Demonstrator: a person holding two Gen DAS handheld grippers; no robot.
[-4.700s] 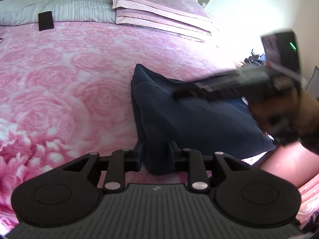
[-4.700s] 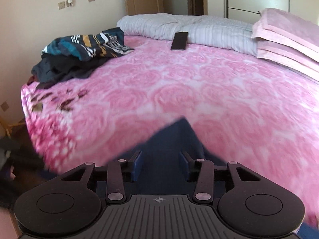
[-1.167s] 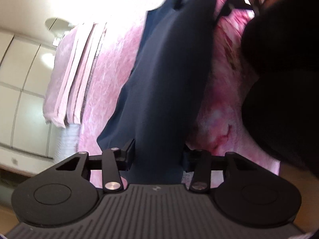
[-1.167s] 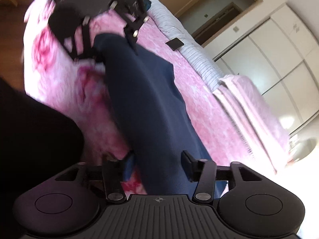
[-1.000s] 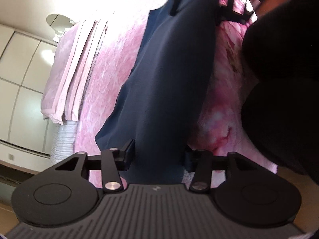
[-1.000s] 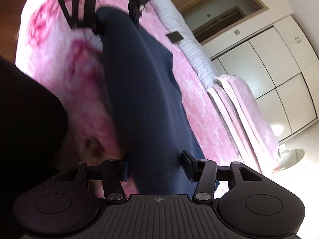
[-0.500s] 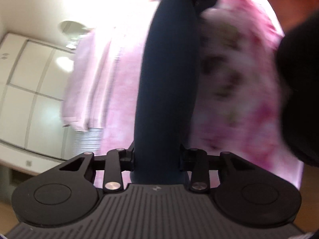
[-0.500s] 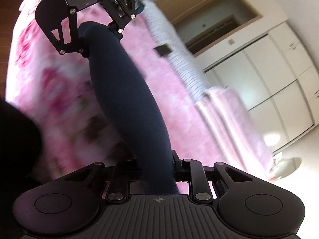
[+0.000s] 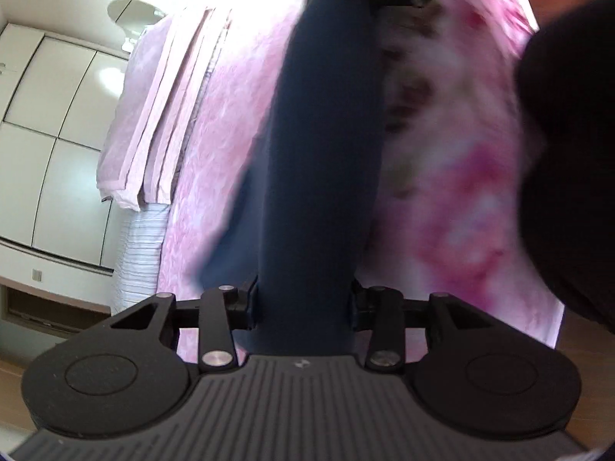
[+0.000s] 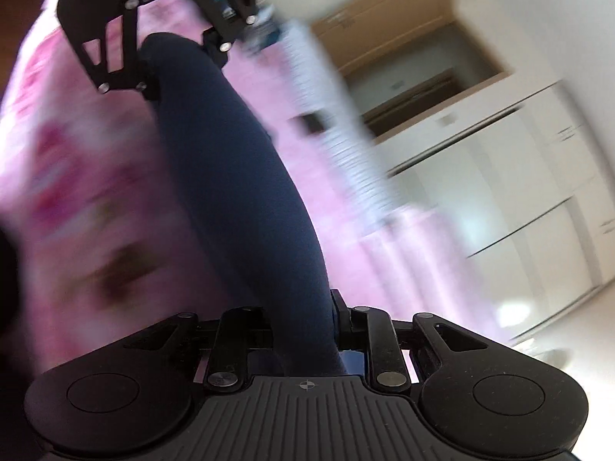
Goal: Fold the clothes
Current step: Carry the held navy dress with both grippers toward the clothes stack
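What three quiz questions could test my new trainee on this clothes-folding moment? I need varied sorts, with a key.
1. True or false: the left gripper is clamped on the navy garment.
2. What spans between both grippers? A) towel B) navy garment C) pillow
3. What colour is the bedspread underneath?

Key: 1 true; 2 B, its far end sits in the right gripper; 3 pink.

No words, numbers or brand names can be read in either view. The only marks are a tiny pale emblem on the ribbed body of the left gripper [image 9: 303,299] and a small crosshair sign on that of the right gripper [image 10: 303,326], just behind the jaws.
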